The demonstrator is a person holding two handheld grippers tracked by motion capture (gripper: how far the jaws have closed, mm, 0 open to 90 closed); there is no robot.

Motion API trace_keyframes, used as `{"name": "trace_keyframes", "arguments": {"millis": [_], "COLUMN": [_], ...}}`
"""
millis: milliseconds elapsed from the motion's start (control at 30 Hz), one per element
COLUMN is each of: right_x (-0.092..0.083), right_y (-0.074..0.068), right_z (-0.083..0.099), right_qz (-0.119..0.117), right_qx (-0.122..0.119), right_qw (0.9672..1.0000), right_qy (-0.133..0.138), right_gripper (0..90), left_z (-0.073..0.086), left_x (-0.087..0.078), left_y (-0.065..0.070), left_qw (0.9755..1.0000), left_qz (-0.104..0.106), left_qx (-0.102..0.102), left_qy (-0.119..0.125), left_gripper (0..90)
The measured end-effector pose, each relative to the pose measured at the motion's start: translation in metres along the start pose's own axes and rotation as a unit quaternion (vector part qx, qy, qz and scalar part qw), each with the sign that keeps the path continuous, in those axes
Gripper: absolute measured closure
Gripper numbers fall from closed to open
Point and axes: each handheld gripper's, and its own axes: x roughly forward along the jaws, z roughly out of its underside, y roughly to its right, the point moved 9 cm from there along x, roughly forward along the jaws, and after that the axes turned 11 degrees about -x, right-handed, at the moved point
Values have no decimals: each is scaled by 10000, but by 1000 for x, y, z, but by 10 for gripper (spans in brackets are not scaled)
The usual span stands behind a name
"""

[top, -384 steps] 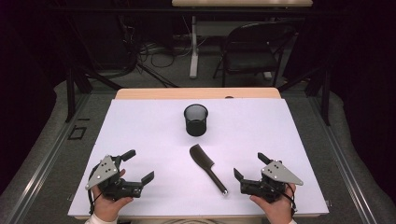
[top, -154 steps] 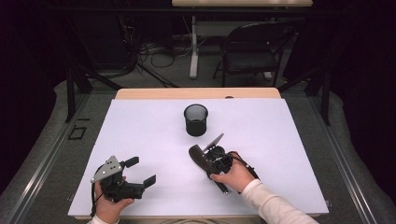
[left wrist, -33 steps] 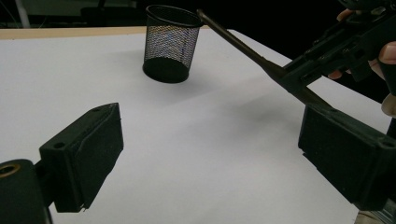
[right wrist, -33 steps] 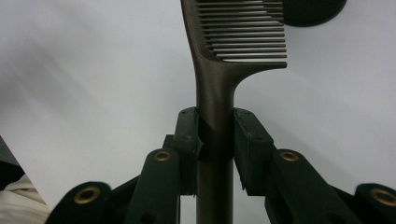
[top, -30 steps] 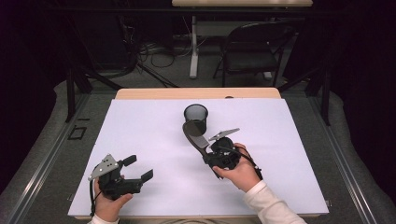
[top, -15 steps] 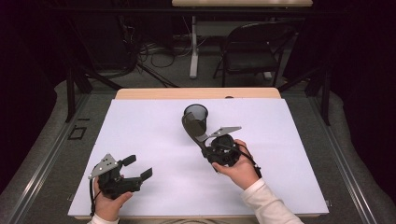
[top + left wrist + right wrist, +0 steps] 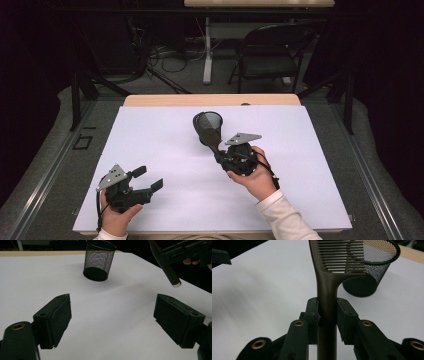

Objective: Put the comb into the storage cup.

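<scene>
A black mesh cup (image 7: 209,120) (image 7: 98,261) (image 7: 367,282) stands upright at the far middle of the white sheet. My right gripper (image 7: 220,156) (image 7: 327,312) is shut on the handle of a dark comb (image 7: 207,134) (image 7: 337,257). It holds the comb off the sheet, with the toothed head up against the cup's near rim. In the left gripper view the comb's handle end (image 7: 168,272) hangs at upper right. My left gripper (image 7: 149,179) (image 7: 112,315) rests at the front left. It is open, its jaws have just been closing a little, and nothing is between them.
A white sheet (image 7: 150,135) covers most of the table, and a strip of wood (image 7: 210,100) shows at its far edge. Beyond the table stand a folding chair (image 7: 270,55) and a table leg with cables on the floor.
My right gripper has carried the comb farther away, so its head now overlaps the cup's front. The left hand stayed where it was.
</scene>
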Motion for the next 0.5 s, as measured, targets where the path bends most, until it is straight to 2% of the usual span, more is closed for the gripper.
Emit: {"name": "trace_keyframes", "arguments": {"millis": [233,267,333,500], "right_x": [-1,-2,-3,-5], "right_y": [3,2,3,2], "right_z": [0,-1,-1,-2], "right_qz": [41,20,53,111], "right_qx": [-111,-129,-207,-278], "right_qw": [9997,9994,9990,9981], "right_qy": [204,321,397,536], "right_gripper": [727,727,727,727], "left_z": [-1,-3,-6,-12], "left_x": [0,0,1,3], "left_y": [-2,-2,-3,-2], "left_qw": [9999,9999,9998,9998], "left_qz": [-81,-69,-47,-35], "left_qx": [85,94,63,82], "left_qy": [41,62,155,176], "left_gripper": [156,156,156,157]}}
